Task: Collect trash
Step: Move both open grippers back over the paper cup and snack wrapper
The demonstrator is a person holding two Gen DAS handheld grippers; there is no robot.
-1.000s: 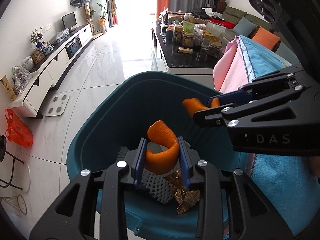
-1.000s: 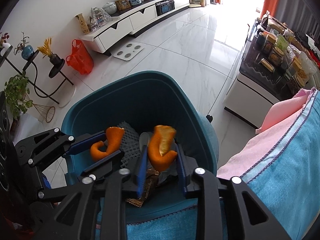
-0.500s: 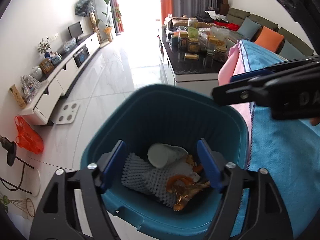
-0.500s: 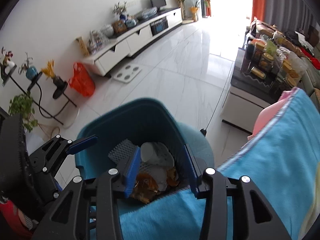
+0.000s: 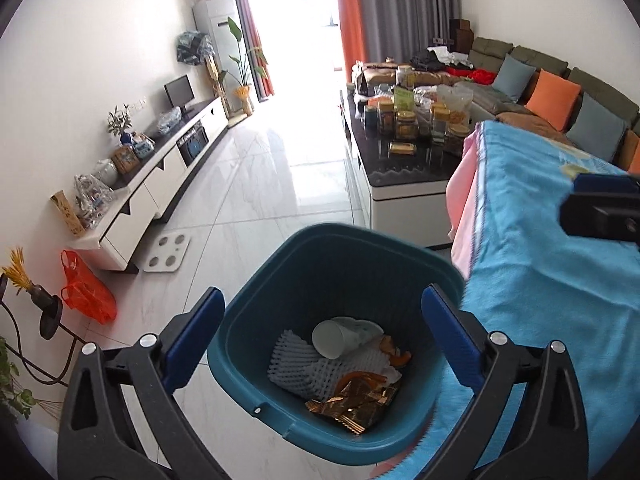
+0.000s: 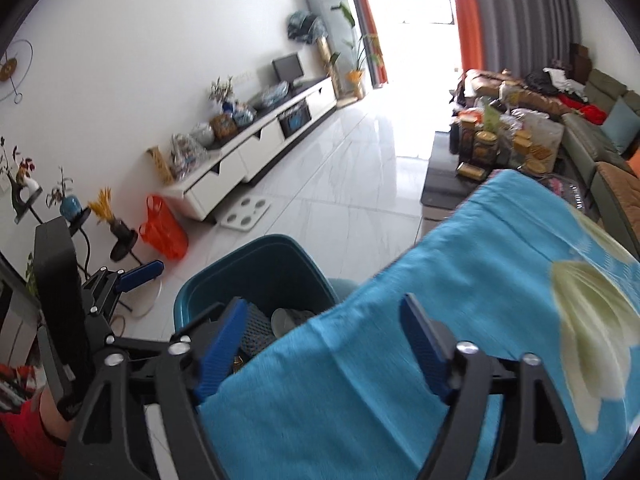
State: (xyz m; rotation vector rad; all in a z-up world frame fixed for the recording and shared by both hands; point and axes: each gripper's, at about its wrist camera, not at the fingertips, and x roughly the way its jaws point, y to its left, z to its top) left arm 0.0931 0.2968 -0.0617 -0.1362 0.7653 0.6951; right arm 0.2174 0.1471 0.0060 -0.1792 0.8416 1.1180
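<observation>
A teal trash bin [image 5: 256,292] stands on the floor beside a table draped in blue cloth [image 5: 540,248]. Inside it lie orange peel [image 5: 394,354], a white paper cup [image 5: 332,338], white foam netting [image 5: 292,364] and a gold wrapper [image 5: 352,404]. My left gripper [image 5: 320,332] hovers above the bin, its jaws still opening, nothing between them. My right gripper [image 6: 324,332] is over the cloth's edge, jaws opening and empty; the bin [image 6: 224,280] sits to its left. The right gripper's tip [image 5: 600,208] shows at the left wrist view's right edge.
A coffee table [image 5: 404,176] crowded with jars stands behind the bin. A white TV cabinet [image 5: 160,184] lines the left wall, with a bathroom scale [image 5: 168,252] and an orange plastic bag [image 5: 84,292] on the floor. A sofa [image 5: 552,96] with cushions is at the back right.
Both grippers let go of their orange peel pieces, which now lie in the bin. Both opened wide and rose. The right one swung right, over the blue cloth.
</observation>
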